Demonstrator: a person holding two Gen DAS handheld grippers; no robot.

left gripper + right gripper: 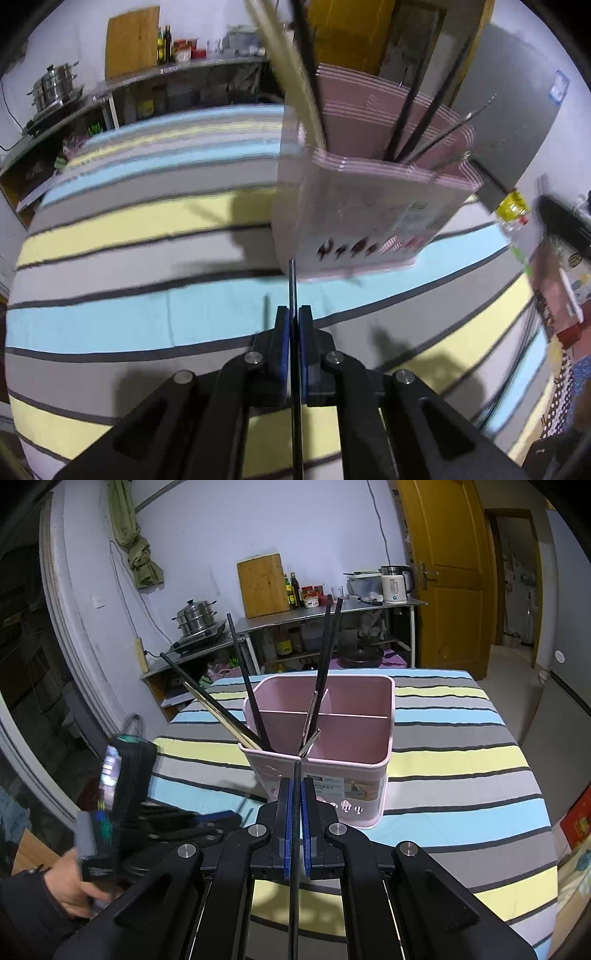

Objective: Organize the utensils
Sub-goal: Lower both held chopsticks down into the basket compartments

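Observation:
A pink divided utensil basket [347,738] [354,221] stands on the striped tablecloth [461,753] [147,221]. Black and pale wooden chopsticks [247,690] lean in its left compartment, and more black ones [327,646] stand at the centre divider. My right gripper [295,797] is shut on a thin black chopstick [295,849], just short of the basket's near wall. My left gripper [293,325] is shut on another black chopstick [293,295], whose tip reaches the basket's foot. The left device and the hand holding it [110,812] show at the lower left of the right wrist view.
Behind the table, a steel shelf [332,609] carries a cutting board, bottles, a kettle and a steamer pot [195,616]. A yellow door [443,572] stands at the back right. Boxes and bags [554,277] lie beyond the table's right edge.

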